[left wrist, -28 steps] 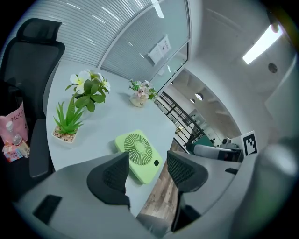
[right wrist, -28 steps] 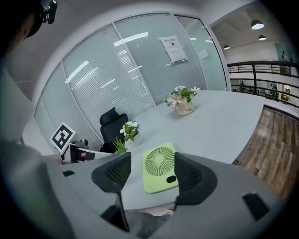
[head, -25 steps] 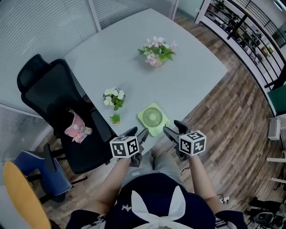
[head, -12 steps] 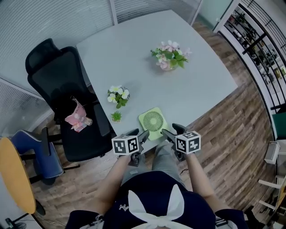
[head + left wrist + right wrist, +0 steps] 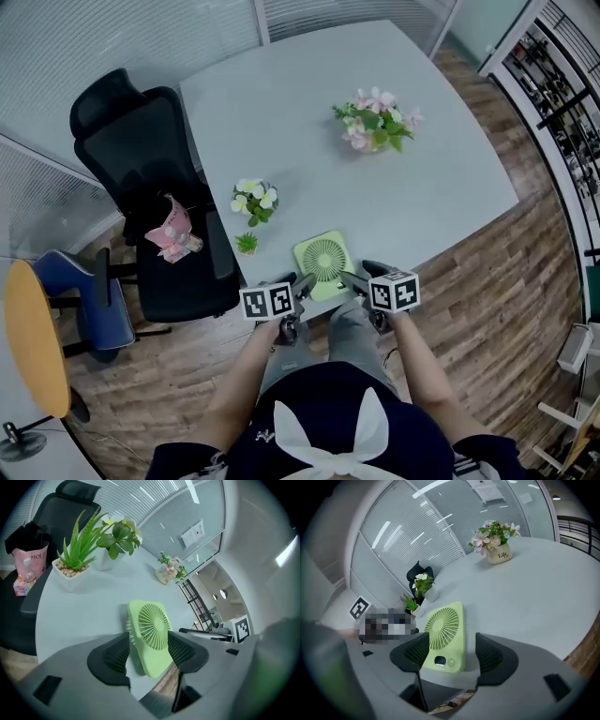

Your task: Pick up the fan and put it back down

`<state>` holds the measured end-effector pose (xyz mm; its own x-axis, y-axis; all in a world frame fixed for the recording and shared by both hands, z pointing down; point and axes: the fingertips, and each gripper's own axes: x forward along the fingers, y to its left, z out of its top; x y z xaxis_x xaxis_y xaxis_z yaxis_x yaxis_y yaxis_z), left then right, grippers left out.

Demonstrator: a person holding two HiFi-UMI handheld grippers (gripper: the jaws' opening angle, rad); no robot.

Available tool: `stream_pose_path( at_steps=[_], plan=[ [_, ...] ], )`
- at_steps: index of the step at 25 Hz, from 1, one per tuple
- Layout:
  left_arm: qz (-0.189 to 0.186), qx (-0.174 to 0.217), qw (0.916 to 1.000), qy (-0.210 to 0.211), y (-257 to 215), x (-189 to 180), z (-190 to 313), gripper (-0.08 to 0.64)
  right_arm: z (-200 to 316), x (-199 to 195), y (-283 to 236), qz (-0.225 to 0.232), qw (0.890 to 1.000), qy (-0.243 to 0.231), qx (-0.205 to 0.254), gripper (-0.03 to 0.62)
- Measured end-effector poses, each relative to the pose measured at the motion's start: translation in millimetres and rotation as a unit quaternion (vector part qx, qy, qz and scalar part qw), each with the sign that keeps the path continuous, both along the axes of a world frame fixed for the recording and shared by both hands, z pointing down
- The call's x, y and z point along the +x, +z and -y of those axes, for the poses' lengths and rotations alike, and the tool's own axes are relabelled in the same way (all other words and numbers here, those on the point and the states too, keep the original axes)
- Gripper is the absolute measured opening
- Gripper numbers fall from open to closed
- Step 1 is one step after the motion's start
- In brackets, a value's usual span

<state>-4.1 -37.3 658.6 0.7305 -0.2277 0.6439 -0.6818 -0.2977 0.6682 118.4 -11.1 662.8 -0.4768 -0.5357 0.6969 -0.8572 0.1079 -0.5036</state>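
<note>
The table (image 5: 309, 112) is holding the green fan (image 5: 323, 262) flat by its near edge; the left gripper (image 5: 298, 285) and right gripper (image 5: 361, 274) are reaching for it, jaws wide and empty, the right's just opening wider; next they are probably needing to squeeze its sides.
</note>
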Motion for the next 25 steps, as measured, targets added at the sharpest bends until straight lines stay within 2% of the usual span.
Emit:
stream_pose_path(
  at_steps=[9,18,21,25],
  plan=[
    [-0.002,-0.025,0.9996,-0.015,16.4,10.3,-7.6,0.253,-1.5,-12.3,20.0,0.025,0.998,-0.041,-0.031,0.318],
    [-0.016,-0.042,0.9982,-0.040,25.8,14.6,-8.4,0.229,-6.0,-23.8,27.2,0.049,0.996,-0.053,-0.045,0.298],
    [-0.012,-0.052,0.9979,-0.037,29.8,14.8,-11.3,0.204,-7.0,-27.7,27.6,0.055,0.996,-0.048,-0.046,0.278],
    [-0.008,-0.050,0.9980,-0.037,29.6,14.7,-12.5,0.190,-8.2,-24.3,29.8,0.038,0.997,-0.040,-0.049,0.226]
  ],
)
